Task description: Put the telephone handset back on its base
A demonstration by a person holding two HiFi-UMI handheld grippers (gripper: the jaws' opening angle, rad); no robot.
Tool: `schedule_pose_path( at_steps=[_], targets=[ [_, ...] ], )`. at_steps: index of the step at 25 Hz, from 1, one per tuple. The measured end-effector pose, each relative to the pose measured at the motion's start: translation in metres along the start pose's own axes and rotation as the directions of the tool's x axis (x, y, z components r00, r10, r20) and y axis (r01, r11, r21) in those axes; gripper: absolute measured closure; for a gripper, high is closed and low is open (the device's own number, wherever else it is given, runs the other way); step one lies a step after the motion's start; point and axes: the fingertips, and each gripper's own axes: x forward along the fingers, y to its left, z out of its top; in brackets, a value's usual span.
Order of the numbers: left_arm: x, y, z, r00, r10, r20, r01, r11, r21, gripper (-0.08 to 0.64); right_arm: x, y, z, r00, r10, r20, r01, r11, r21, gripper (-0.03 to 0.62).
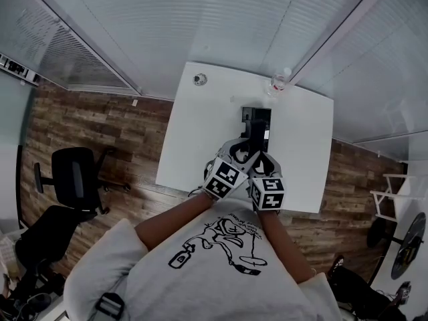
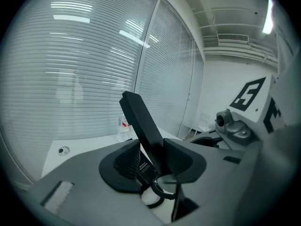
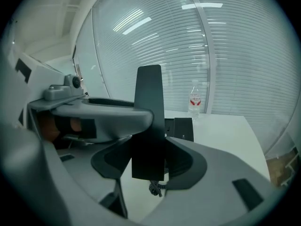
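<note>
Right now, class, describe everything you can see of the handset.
The handset is a long, flat, matte black bar, seemingly plastic, with a coiled cord hanging from its lower end. It stands roughly upright, raised off the base, clamped between the jaws of the left gripper and the right gripper.

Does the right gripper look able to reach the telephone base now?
Probably yes. The base lies on the table just beyond the right gripper, with nothing between them, though its jaws are closed on the handset.

One handset (image 2: 143, 126), one base (image 3: 184, 129), one bottle (image 3: 194, 102)
</note>
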Motion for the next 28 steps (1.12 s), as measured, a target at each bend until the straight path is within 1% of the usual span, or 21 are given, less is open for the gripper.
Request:
schedule_pose_path(
  at_steps=[5,9,13,17,24,28],
  targets=[
    [0.014,0.01,-0.017,0.999,0.002,-0.038,-0.003,0.999,-0.033,0.419,0.017,-0.007,-0.013,0.999,-0.022,-0.043,0.023,1.0,0.012,0.385],
    [0.026,0.018,-0.032,0.998,-0.017,-0.059,0.013,0.998,-0.064,0.419,0.032,-0.013,-0.023,0.996,-0.024,-0.083,0.027,0.999,0.03,0.385],
    [0.036,0.03,-0.038,0.997,-0.013,-0.073,0.006,0.996,-0.086,0.419,0.046,-0.016,-0.027,0.993,-0.025,-0.116,0.03,0.999,0.044,0.385],
    [0.046,0.039,-0.051,0.992,-0.025,-0.124,0.011,0.994,-0.107,0.414,0.061,-0.02,-0.033,0.988,-0.027,-0.15,0.036,0.998,0.053,0.385],
    [0.062,0.048,-0.07,0.982,-0.046,-0.182,0.025,0.993,-0.119,0.41,0.079,-0.027,-0.048,0.976,-0.039,-0.214,0.057,0.995,0.078,0.385],
    [0.069,0.053,-0.08,0.975,-0.054,-0.215,0.023,0.99,-0.141,0.407,0.087,-0.03,-0.054,0.969,-0.035,-0.244,0.06,0.994,0.096,0.385]
  ],
)
